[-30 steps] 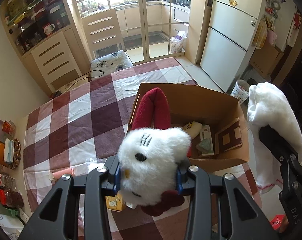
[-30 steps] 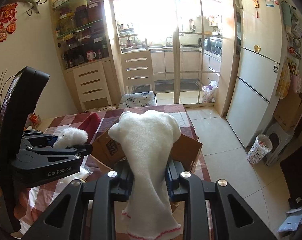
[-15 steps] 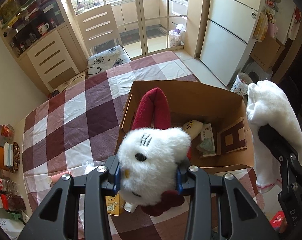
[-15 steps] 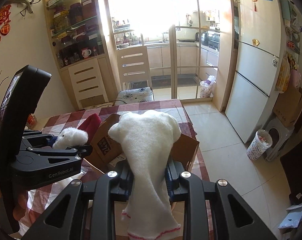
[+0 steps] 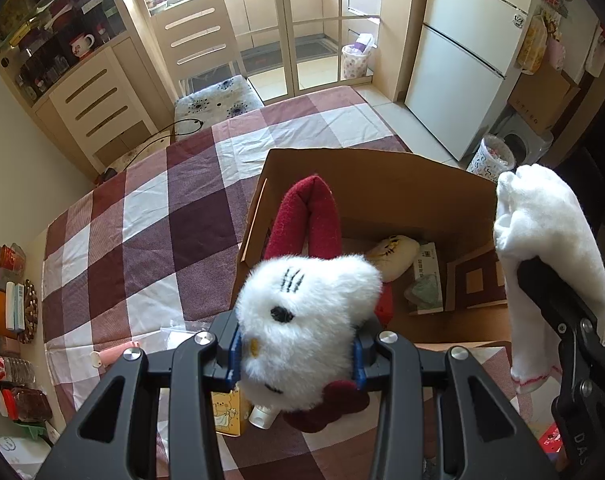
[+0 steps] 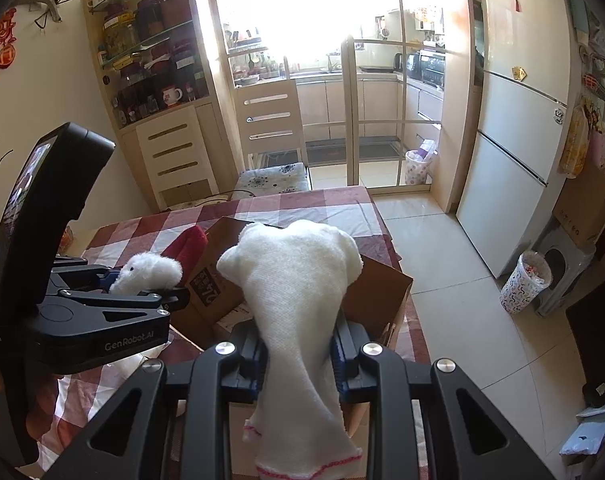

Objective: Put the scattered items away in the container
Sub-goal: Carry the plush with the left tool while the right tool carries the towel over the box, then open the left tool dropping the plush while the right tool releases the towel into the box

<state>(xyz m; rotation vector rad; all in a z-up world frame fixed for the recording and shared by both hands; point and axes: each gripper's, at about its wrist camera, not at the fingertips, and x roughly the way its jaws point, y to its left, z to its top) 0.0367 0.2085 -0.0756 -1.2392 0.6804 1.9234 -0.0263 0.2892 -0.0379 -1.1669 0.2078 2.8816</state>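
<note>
Two grippers are up over the table (image 5: 150,208), each with a load. Going left to right in the left wrist view, we note jars and bottles (image 5: 6,360) crowded along the table's left edge, then the checked maroon-and-white cloth, bare across its middle. Near the front edge lie a pink tube (image 5: 114,356) and a small yellow carton (image 5: 228,412), partly hidden behind the gripper.

Our left gripper (image 5: 296,354) is clamped on a white plush cat toy (image 5: 306,316); both blue pads press into its fur, and its dark red strap (image 5: 306,216) loops upward. The toy hangs over the near left corner of the open cardboard box (image 5: 366,184), above the rim.

Inside the box we see a cream plush piece (image 5: 394,252), a small green-and-white packet (image 5: 426,280) and a brown patterned book (image 5: 476,284) on the floor.

Right of the box, our right gripper (image 6: 298,354) is closed tight on a white sock (image 6: 298,280), which drapes both ways over the pads, pink-trimmed cuff down. In the right wrist view it sits just short of the box's near wall.
</note>
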